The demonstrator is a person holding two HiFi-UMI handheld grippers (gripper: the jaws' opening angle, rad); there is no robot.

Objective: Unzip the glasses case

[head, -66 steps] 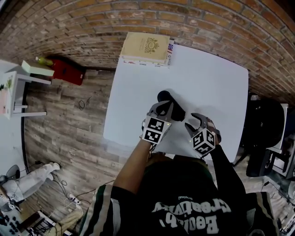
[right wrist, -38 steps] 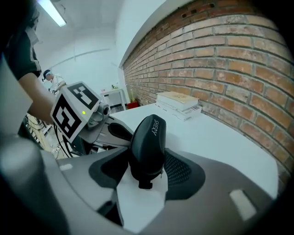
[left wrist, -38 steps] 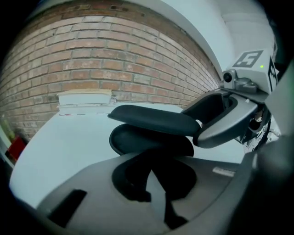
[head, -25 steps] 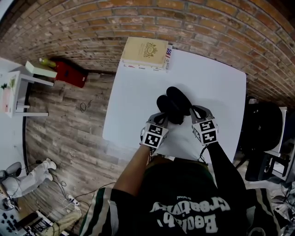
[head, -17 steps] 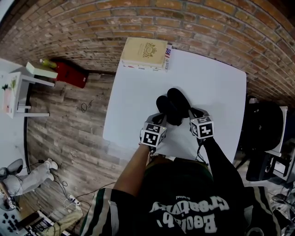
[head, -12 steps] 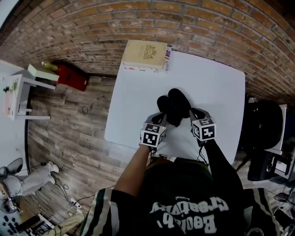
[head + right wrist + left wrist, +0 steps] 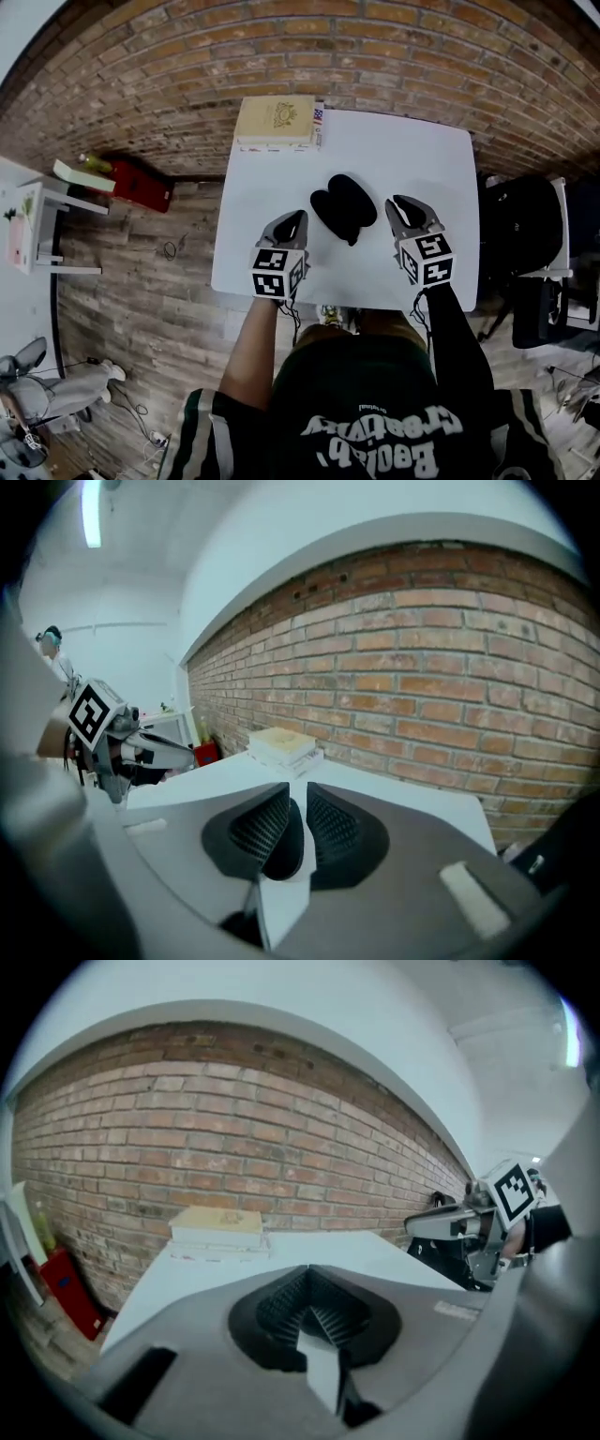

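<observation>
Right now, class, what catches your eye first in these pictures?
The black glasses case lies open mid-table, stark against the white table. Flanking it, clear of it: the left claw shut and empty, the right claw opening with nothing between its jaws. A cream book sits at the far left corner.

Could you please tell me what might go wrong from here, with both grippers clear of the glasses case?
1. The glasses case appears to lie open and loose on the table, held by neither gripper; a careless sweep could knock it or flip it shut.
2. The left gripper is shut and the right gripper empty, its jaws opening; re-gripping from either side might push the case instead.
</observation>
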